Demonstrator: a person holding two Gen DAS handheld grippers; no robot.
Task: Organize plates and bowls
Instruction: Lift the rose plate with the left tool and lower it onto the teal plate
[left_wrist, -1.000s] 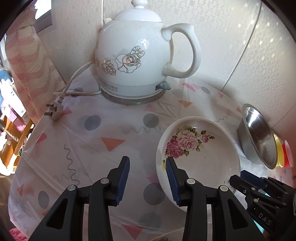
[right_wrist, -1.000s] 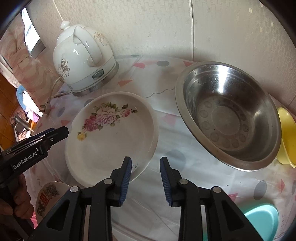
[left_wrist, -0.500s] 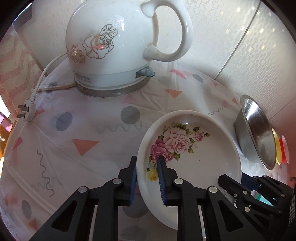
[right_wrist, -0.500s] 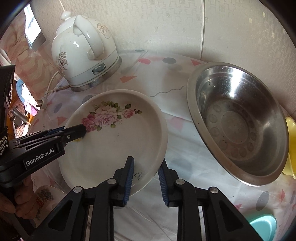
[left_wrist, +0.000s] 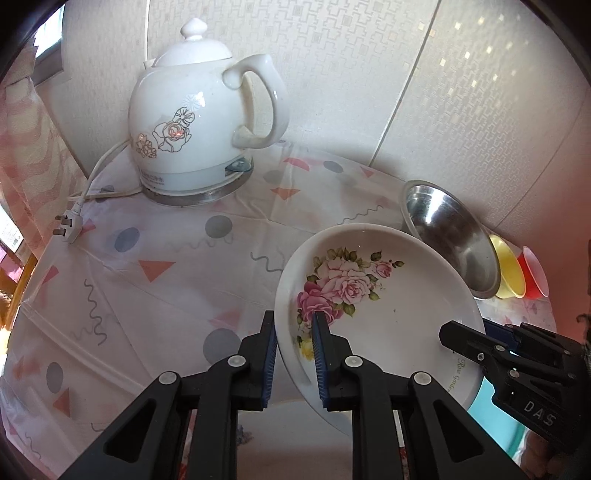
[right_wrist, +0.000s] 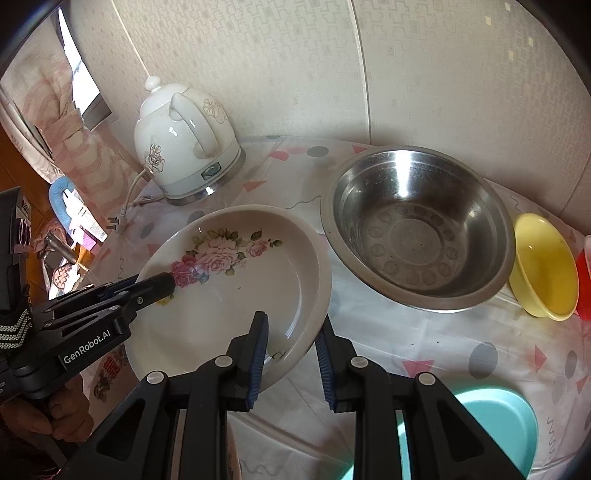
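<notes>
A white deep plate with pink roses (left_wrist: 388, 295) is held above the table by both grippers. My left gripper (left_wrist: 293, 332) is shut on its left rim; in the right wrist view it (right_wrist: 162, 284) clamps the rim by the roses. My right gripper (right_wrist: 291, 338) is shut on the plate's (right_wrist: 236, 295) near right rim; in the left wrist view it (left_wrist: 465, 343) shows at the plate's right edge. A steel bowl (right_wrist: 417, 229) stands to the right, with a yellow bowl (right_wrist: 545, 266) and a red bowl (left_wrist: 533, 273) beyond it.
A white electric kettle (left_wrist: 199, 122) stands at the back left with its cord and plug (left_wrist: 68, 225) on the patterned tablecloth (left_wrist: 166, 266). A teal plate (right_wrist: 495, 424) lies at the near right. Another patterned dish (right_wrist: 107, 373) lies under the held plate. Walls close the back.
Both grippers have closed on the rose plate's rims and lifted it off the table. The cameras have risen and pulled back.
</notes>
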